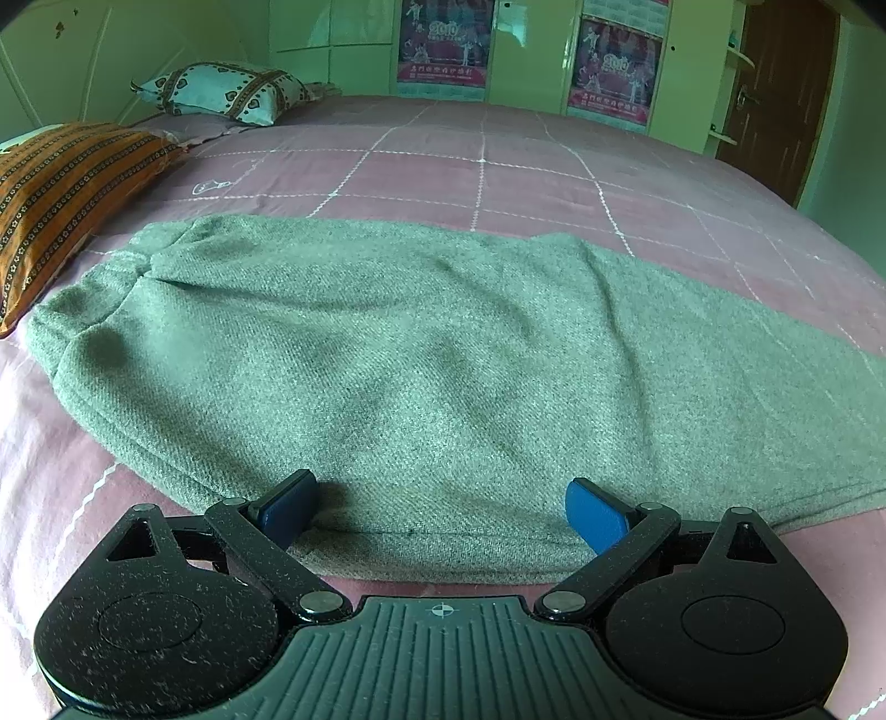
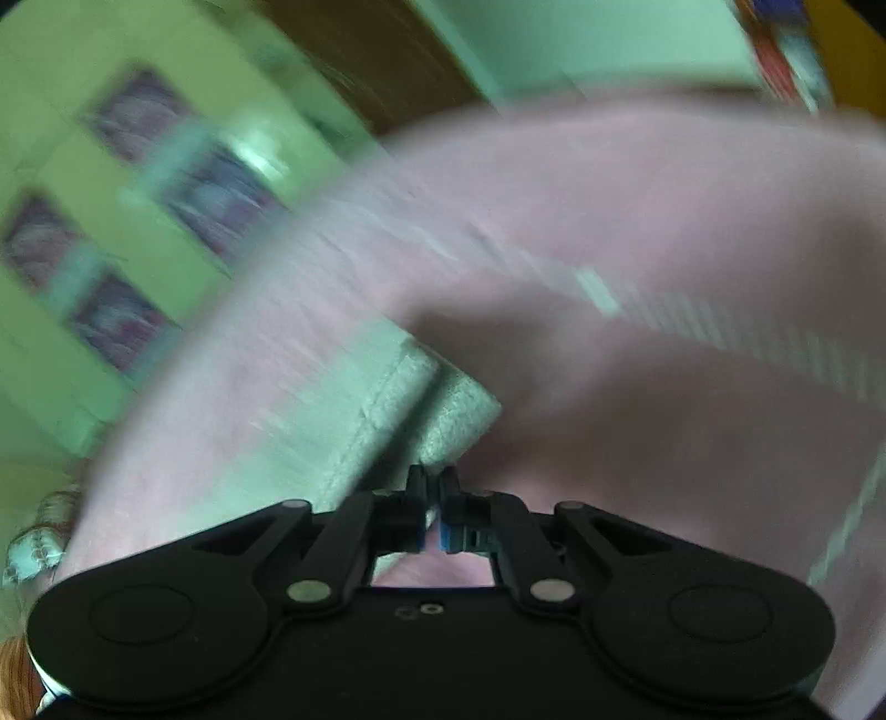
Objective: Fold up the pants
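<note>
Left wrist view: grey-green knit pants (image 1: 421,354) lie flat across a pink checked bedsheet (image 1: 498,166), waistband end bunched at the left, leg running off to the right edge. Left gripper (image 1: 441,512) sits low at the near hem of the pants, jaws spread wide, blue pads (image 1: 595,515) on either side of the fabric edge, nothing clamped between them. Orange patterned pillow (image 1: 66,199) at far left, just beside the waistband end. White pillow with heart print (image 1: 227,91) further back near the headboard. Two posters (image 1: 446,41) on the green wardrobe doors behind the bed; brown door (image 1: 786,94) at right.

Right wrist view: heavy motion blur, frame tilted. Right gripper (image 2: 433,498) has its jaws drawn nearly together, pinching a folded edge of the pants (image 2: 421,404), which rise straight out from the fingertips. Pink bedsheet (image 2: 637,221) fills the background behind the cloth. Blurred posters (image 2: 127,310) on green doors at left.
</note>
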`<state>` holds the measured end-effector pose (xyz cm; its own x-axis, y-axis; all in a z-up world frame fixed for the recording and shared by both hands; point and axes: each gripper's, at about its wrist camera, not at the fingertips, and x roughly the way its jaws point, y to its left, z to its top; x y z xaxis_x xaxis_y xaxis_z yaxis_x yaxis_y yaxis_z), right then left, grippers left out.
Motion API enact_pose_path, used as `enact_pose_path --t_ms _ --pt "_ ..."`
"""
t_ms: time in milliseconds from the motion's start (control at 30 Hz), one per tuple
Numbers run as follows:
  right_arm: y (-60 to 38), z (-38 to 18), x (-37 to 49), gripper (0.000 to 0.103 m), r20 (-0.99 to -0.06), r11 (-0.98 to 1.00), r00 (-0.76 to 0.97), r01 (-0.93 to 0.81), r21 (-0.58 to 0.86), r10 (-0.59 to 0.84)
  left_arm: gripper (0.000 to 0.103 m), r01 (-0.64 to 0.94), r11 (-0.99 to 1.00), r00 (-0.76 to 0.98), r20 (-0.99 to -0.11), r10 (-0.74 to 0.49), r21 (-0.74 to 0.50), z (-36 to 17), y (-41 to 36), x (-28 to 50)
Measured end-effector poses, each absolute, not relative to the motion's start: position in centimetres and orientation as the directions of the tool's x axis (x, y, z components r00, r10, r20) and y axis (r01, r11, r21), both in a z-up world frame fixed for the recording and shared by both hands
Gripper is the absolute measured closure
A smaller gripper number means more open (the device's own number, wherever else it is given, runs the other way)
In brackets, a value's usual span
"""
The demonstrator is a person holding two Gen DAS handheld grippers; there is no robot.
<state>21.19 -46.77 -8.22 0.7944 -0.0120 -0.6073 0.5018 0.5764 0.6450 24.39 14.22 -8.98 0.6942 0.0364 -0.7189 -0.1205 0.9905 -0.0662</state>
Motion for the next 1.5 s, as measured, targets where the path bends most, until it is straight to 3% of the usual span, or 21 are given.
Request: enact_pose_path --t_ms 133,200,433,467,500,567,700,733,800,833,900,933,1100,1300,1333,1433,1500 --pt "-46.6 -5.4 18.1 0.092 -0.567 0.576 0.792 0.578 0.578 -0.225 0.007 -0.112 0.991 0.701 -0.712 0.03 -0.069 -9.1 14.3 24.2" --pt "-46.9 -5.1 17.8 0.092 -0.504 0.568 0.854 0.481 0.668 -0.13 0.006 -0.114 0.992 0.703 -0.711 0.035 -0.063 -9.2 14.1 24.3" --pt "-46.1 -6.9 21.6 0.091 -0.556 0.505 0.831 0.47 0.724 0.024 0.005 -0.114 0.991 0.702 -0.712 0.03 -0.071 -9.0 14.1 24.3" --pt "-45.7 -7.1 21.7 0.097 -0.554 0.51 0.832 0.464 0.725 0.03 0.005 -0.114 0.991 0.704 -0.71 0.03 -0.071 -9.0 14.1 24.3" --pt "-45.5 -7.1 21.8 0.103 -0.559 0.528 0.828 0.462 0.713 0.031 0.005 -0.115 0.991 0.706 -0.708 0.031 -0.071 -9.1 14.1 24.2" --pt "-45.3 -6.7 21.5 0.103 -0.568 0.549 0.823 0.468 0.692 0.016 0.005 -0.116 0.991 0.707 -0.706 0.035 -0.067 -9.1 14.0 24.2" --pt "-44.9 -4.7 18.7 0.103 -0.501 0.588 0.859 0.461 0.664 -0.106 0.005 -0.117 0.991 0.708 -0.705 0.039 -0.063 -9.2 14.0 24.2" --pt "-45.2 -4.9 18.5 0.103 -0.53 0.598 0.837 0.497 0.628 -0.139 0.004 -0.118 0.991 0.709 -0.704 0.04 -0.062 -9.2 13.9 24.2" --pt "-46.0 -6.2 19.0 0.103 -0.582 0.594 0.81 0.503 0.628 -0.07 0.004 -0.117 0.992 0.708 -0.705 0.042 -0.058 -9.2 13.9 24.2" --pt "-46.1 -6.5 18.9 0.103 -0.56 0.57 0.829 0.468 0.675 -0.017 0.004 -0.117 0.991 0.708 -0.705 0.041 -0.06 -9.2 13.9 24.2" --pt "-45.5 -6.2 18.5 0.089 -0.519 0.561 0.854 0.42 0.713 0.021 0.004 -0.117 0.991 0.709 -0.704 0.04 -0.062 -9.2 14.0 24.2" --pt "-45.1 -6.2 18.6 0.088 -0.507 0.556 0.86 0.399 0.729 0.048 0.004 -0.117 0.991 0.708 -0.705 0.043 -0.058 -9.2 13.9 24.2" --pt "-44.7 -7.5 20.7 0.088 -0.53 0.518 0.84 0.406 0.753 0.112 0.004 -0.116 0.991 0.705 -0.708 0.039 -0.06 -9.1 14.0 24.2" --pt "-44.4 -7.6 22.0 0.09 -0.562 0.512 0.817 0.431 0.743 0.128 0.004 -0.116 0.992 0.705 -0.708 0.043 -0.055 -9.1 13.9 24.3" --pt "-44.2 -7.1 21.6 0.103 -0.555 0.533 0.825 0.423 0.733 0.108 0.004 -0.116 0.992 0.705 -0.708 0.043 -0.056 -9.1 13.9 24.3" --pt "-43.3 -5.3 20.1 0.103 -0.498 0.603 0.866 0.371 0.706 0.051 0.004 -0.114 0.992 0.704 -0.709 0.042 -0.055 -9.1 13.9 24.3" --pt "-43.0 -6.1 20.3 0.103 -0.559 0.635 0.829 0.427 0.644 0.009 0.004 -0.114 0.992 0.705 -0.708 0.044 -0.051 -9.2 13.9 24.3"
